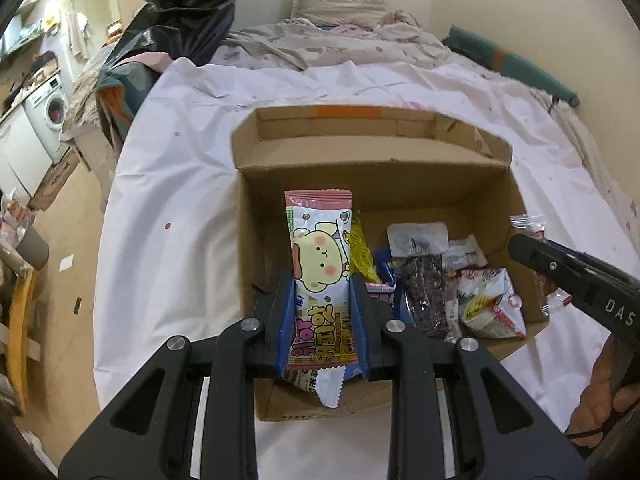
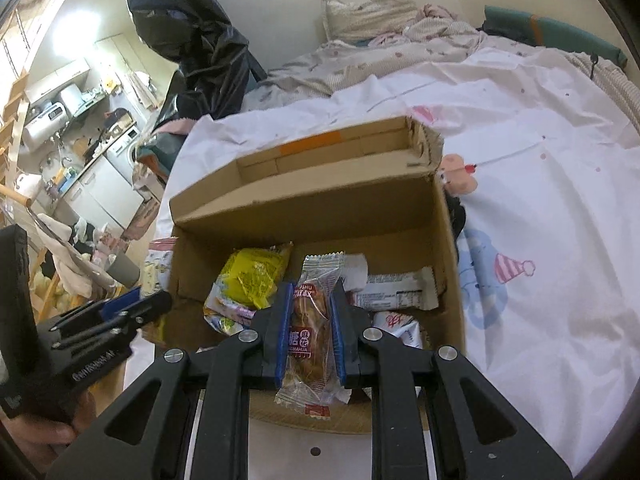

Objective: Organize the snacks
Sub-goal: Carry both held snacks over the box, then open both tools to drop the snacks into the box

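An open cardboard box sits on a white sheet and holds several snack packets. My left gripper is shut on a long pink packet with a cartoon puppy, held over the box's left side. My right gripper is shut on a clear packet with a brown twisted pastry, held over the box. In the left wrist view the right gripper shows at the box's right rim with its clear packet. In the right wrist view the left gripper shows at the box's left.
In the box lie a yellow packet, a white wrapper, a dark bar and a white-red bag. The bed's white sheet surrounds the box. A black bag and a pillow are behind.
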`<state>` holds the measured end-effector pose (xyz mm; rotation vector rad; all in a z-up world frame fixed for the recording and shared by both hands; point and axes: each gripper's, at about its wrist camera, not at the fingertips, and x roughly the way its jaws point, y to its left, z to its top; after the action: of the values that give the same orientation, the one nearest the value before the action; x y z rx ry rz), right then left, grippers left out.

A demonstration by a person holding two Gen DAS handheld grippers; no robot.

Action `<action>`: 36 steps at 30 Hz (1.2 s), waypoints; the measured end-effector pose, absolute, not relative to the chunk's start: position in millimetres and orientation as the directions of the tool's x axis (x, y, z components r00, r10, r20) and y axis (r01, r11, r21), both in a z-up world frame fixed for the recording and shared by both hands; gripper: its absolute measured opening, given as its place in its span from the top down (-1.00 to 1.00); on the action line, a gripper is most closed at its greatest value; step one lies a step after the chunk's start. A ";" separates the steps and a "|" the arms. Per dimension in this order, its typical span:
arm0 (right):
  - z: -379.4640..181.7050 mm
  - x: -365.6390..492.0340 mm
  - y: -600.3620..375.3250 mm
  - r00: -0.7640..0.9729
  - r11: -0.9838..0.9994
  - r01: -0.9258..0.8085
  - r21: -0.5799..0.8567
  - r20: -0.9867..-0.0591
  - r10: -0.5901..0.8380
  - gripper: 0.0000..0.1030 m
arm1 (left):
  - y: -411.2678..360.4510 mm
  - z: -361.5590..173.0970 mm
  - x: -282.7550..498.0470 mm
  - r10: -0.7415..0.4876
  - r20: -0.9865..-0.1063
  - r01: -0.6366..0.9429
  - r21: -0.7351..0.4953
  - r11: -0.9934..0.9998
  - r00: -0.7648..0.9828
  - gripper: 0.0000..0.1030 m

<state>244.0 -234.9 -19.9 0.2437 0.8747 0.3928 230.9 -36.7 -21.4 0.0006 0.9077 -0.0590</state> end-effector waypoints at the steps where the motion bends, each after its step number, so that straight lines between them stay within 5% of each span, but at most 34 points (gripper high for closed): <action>1: -21.6 244.6 -232.9 0.570 0.903 -0.237 0.358 -0.702 0.428 0.63 | -38.8 -22.3 231.8 -0.060 -0.789 0.061 -0.028 0.998 0.611 0.57; 30: -38.2 250.4 -225.1 0.502 0.886 -0.235 0.399 -0.731 0.462 0.56 | -41.5 -24.0 236.7 -0.145 -0.789 0.082 -0.119 0.989 0.598 0.52; 32: -37.5 250.6 -228.4 0.507 0.881 -0.231 0.412 -0.722 0.470 0.55 | -43.3 -21.1 234.3 -0.155 -0.780 0.094 -0.123 0.988 0.606 0.42; 36: -34.2 251.5 -234.3 0.515 0.875 -0.219 0.432 -0.710 0.480 0.55 | -44.7 -12.2 228.8 -0.145 -0.752 0.098 -0.107 0.989 0.643 -0.40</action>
<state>251.5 -234.3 -34.2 0.3049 0.9416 0.4275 228.8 -44.7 -12.2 -0.0581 0.8614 -0.1379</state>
